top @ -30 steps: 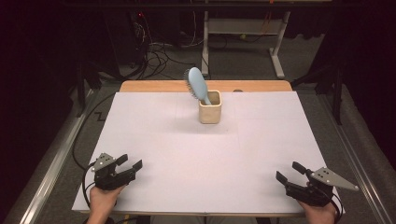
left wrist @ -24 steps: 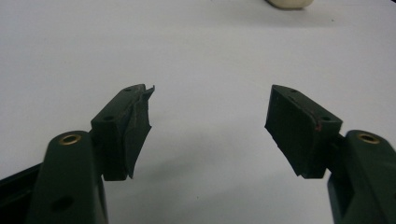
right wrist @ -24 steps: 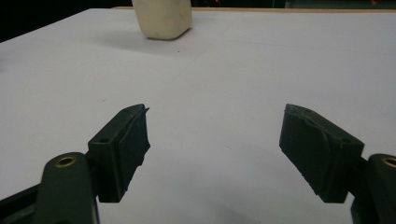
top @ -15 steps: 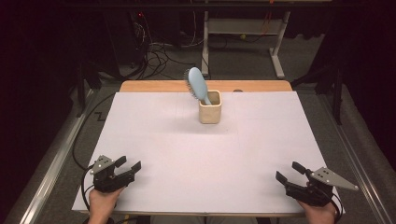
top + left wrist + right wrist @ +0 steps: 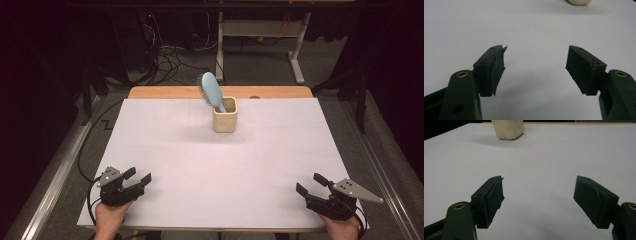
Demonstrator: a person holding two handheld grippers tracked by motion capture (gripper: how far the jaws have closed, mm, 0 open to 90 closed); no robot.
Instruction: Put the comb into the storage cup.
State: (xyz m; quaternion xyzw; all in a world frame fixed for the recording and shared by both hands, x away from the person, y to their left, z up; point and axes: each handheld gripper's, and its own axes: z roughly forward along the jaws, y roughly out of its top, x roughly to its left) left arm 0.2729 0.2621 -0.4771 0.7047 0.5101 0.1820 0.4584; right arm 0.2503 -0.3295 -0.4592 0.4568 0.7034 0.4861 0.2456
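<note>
Up high: blue hairbrush (image 5: 210, 90) stuck handle-down in a cream cup (image 5: 224, 118) near the middle of the tabletop's (image 5: 210, 165) far edge, head tipped back and to the left. Left gripper (image 5: 138, 180) by the near left corner, right gripper (image 5: 310, 186) by the near right corner, both well apart from the cup, about equally far.

Left gripper view: jaws wide apart, nothing between; cup's bottom (image 5: 578, 2) far ahead, a bit right.

Right gripper view: jaws wide apart, empty; cup (image 5: 508, 129) ahead, to the left.
</note>
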